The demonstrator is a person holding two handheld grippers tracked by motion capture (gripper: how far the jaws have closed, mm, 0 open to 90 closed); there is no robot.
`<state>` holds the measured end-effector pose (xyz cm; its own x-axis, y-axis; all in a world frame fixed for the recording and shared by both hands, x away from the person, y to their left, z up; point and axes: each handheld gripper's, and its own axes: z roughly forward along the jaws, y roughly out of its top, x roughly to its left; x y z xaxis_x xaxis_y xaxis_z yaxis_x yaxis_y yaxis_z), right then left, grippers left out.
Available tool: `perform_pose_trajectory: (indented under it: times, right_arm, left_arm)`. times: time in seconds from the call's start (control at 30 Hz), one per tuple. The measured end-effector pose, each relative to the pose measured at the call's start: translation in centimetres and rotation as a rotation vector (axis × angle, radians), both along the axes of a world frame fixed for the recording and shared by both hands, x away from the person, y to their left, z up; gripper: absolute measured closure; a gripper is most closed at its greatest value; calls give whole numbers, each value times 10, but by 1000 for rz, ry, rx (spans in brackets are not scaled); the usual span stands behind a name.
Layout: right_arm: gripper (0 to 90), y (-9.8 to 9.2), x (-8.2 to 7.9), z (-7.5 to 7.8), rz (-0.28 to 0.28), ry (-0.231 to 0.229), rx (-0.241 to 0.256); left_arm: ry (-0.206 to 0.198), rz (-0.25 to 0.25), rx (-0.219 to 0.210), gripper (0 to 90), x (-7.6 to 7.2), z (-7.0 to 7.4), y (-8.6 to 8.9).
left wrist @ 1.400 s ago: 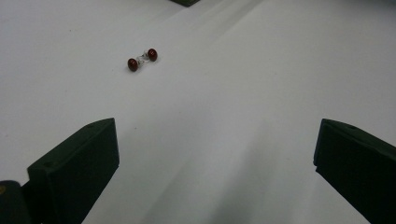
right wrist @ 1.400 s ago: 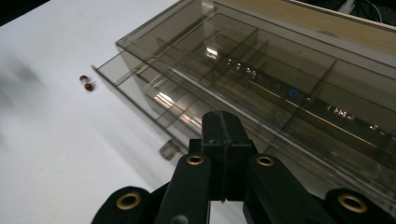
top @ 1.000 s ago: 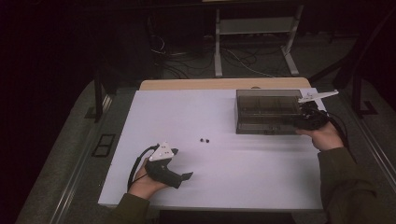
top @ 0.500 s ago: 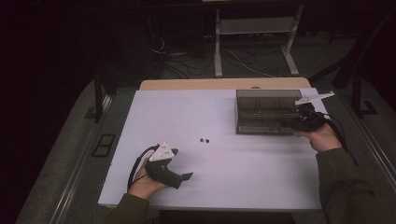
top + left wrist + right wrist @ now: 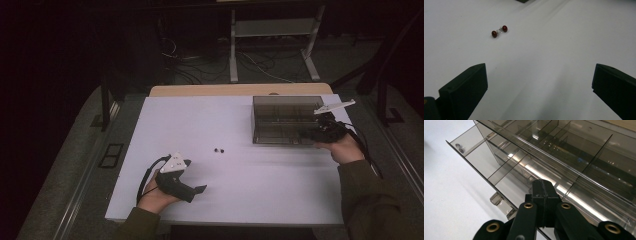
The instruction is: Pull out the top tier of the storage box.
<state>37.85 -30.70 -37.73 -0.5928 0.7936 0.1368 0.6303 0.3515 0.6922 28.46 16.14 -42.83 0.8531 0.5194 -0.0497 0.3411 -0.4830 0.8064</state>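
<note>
A pair of dark red beads (image 5: 499, 31) joined by a clear link lies on the white table (image 5: 250, 190), also seen mid-table as the beads (image 5: 218, 150). My left gripper (image 5: 539, 85) rests low on the table, well short of them, jaws wide open and empty; it is the left gripper (image 5: 199, 189) at the front left. A smoky clear compartment box (image 5: 287, 120) stands at the back right with a drawer (image 5: 481, 162) pulled out. My right gripper (image 5: 544, 188) is shut over that drawer's near end, nothing visible between its jaws; it is the right gripper (image 5: 317, 134) at the box's right front corner.
A small tab handle (image 5: 500, 202) sticks out of the drawer front, just left of my right jaws. A tiny object (image 5: 460, 147) lies in the drawer's far end compartment. Beyond the table are a wooden edge (image 5: 240, 90), cables and a metal stand (image 5: 272, 30).
The right gripper has shifted slightly down and left at the box's corner. The left gripper and the beads have stayed put.
</note>
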Motion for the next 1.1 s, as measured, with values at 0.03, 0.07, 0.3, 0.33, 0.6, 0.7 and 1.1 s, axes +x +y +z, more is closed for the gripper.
perform_pose_trajectory:
  times: [0.03, 0.07, 0.3, 0.33, 0.6, 0.7, 1.1]
  right_arm:
    - [888, 0, 0, 0, 0, 1, -2]
    - [887, 0, -1, 0, 2, 0, -3]
    - [888, 1, -3, -1, 8, 0, -2]
    - [888, 1, -3, -1, 9, 0, -3]
    - [888, 0, -7, -1, 15, 0, -3]
    - [887, 1, -7, -1, 17, 1, -2]
    - [887, 2, -13, -1, 31, 6, -16]
  left_arm:
    - [0, 0, 0, 0, 0, 0, 0]
    - [0, -1, 0, 0, 0, 0, 0]
    - [-1, -1, 1, 0, 0, 0, 0]
    - [-1, -1, 1, 0, 0, 0, 0]
    - [-1, -2, 3, 0, 0, 0, 0]
    - [-1, -3, 4, 0, 0, 0, 0]
    - [0, -3, 1, 0, -1, 0, 0]
